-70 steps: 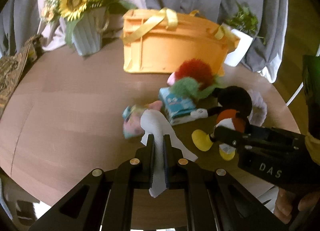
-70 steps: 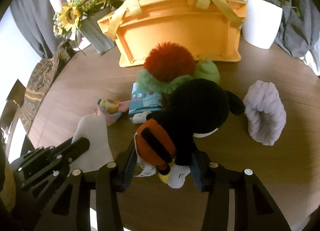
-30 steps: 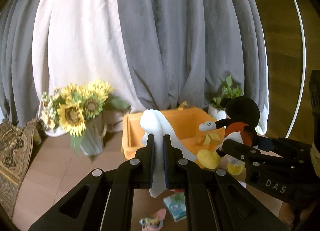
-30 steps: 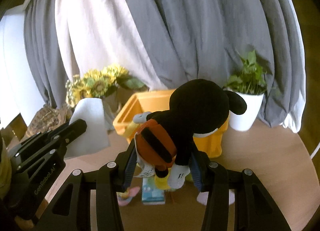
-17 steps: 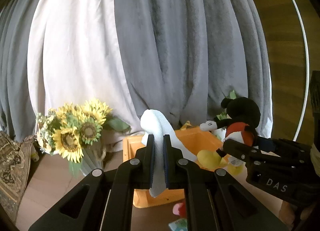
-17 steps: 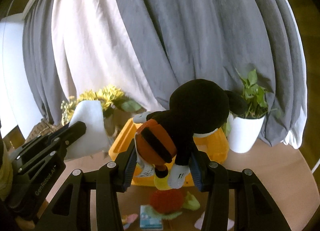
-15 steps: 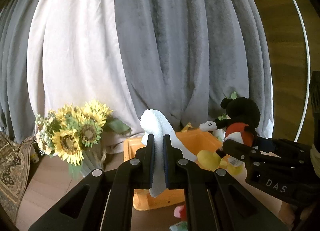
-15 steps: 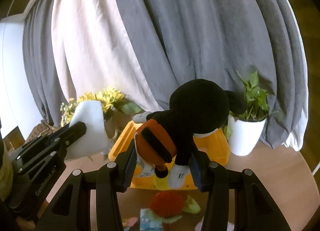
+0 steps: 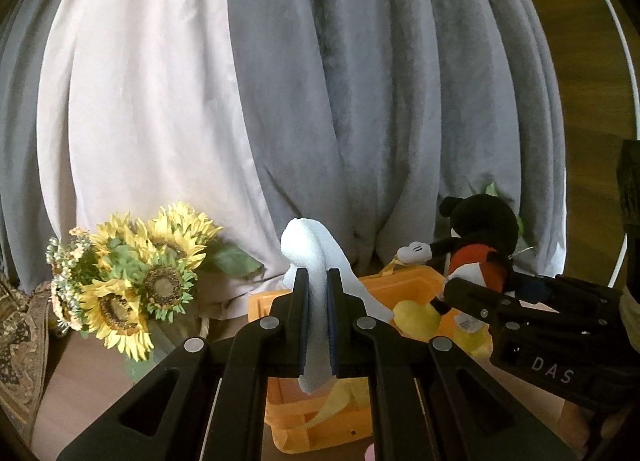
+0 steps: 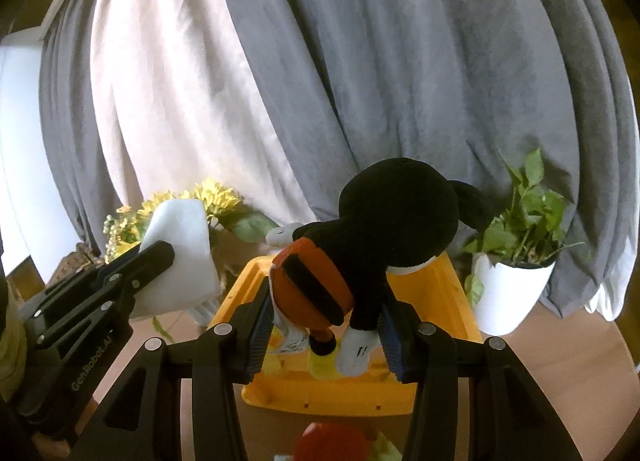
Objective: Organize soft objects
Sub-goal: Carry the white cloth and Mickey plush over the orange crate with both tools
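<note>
Basket (image 10: 460,293) open above — sunflowers (image 9: 132,285), plant (image 10: 520,221) flank

The basket (image 10: 452,341) stands between sunflowers (image 10: 216,197) on its left and potted plant (image 10: 516,261) on its right.

- My left claw (image 9: 316,293) is matt black plastic with dull metal rivets; between its fingers sits a white cloth (image 9: 310,257), finely knitted and matt.
- My right claw (image 10: 324,325) is the same plastic, with ribbed blue pads; between them, a fuzzy plush mouse (image 10: 384,221).
- Below both claws: a smooth, slightly glossy orange plastic basket (image 10: 460,301) on a satin wood table (image 10: 560,361).
- Beyond: soft matt curtains (image 9: 320,81).
</note>
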Demonstrator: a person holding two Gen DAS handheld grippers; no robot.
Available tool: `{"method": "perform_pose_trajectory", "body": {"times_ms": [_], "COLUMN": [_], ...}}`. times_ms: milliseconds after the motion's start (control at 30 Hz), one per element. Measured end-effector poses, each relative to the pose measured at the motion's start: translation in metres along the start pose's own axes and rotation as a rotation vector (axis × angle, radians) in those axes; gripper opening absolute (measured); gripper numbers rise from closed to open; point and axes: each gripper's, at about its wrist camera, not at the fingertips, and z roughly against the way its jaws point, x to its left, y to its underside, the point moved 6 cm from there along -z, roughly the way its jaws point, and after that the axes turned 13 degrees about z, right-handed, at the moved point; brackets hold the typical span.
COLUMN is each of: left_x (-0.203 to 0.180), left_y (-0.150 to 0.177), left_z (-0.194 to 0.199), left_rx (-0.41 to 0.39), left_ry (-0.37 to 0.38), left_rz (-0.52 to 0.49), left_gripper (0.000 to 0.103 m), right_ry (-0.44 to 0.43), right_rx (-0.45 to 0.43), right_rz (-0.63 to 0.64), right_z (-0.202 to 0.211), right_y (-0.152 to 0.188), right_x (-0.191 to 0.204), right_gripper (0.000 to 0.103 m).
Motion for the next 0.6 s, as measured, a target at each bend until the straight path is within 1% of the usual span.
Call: {"method": "perform_pose_trajectory", "body": {"times_ms": [200,600], "left_x": [0.006,0.023], "left_y": [0.006,0.035], "left_z": [-0.033,-0.086], "left_rx": [0.048,0.155], "left_ry": [-0.006,-0.037], "left_rz": [0.006,0.010], "left_gripper": [0.010,0.010], "right_ry": [-0.006,-0.034], "right_rx": [0.032,0.148], "right_rz": [-0.018,-0.040], "right_z": [-0.027,-0.086], "right_y": [0.003,0.023], "right_x": [-0.007,-0.015], "right_gripper": [0.048,0.048]}}
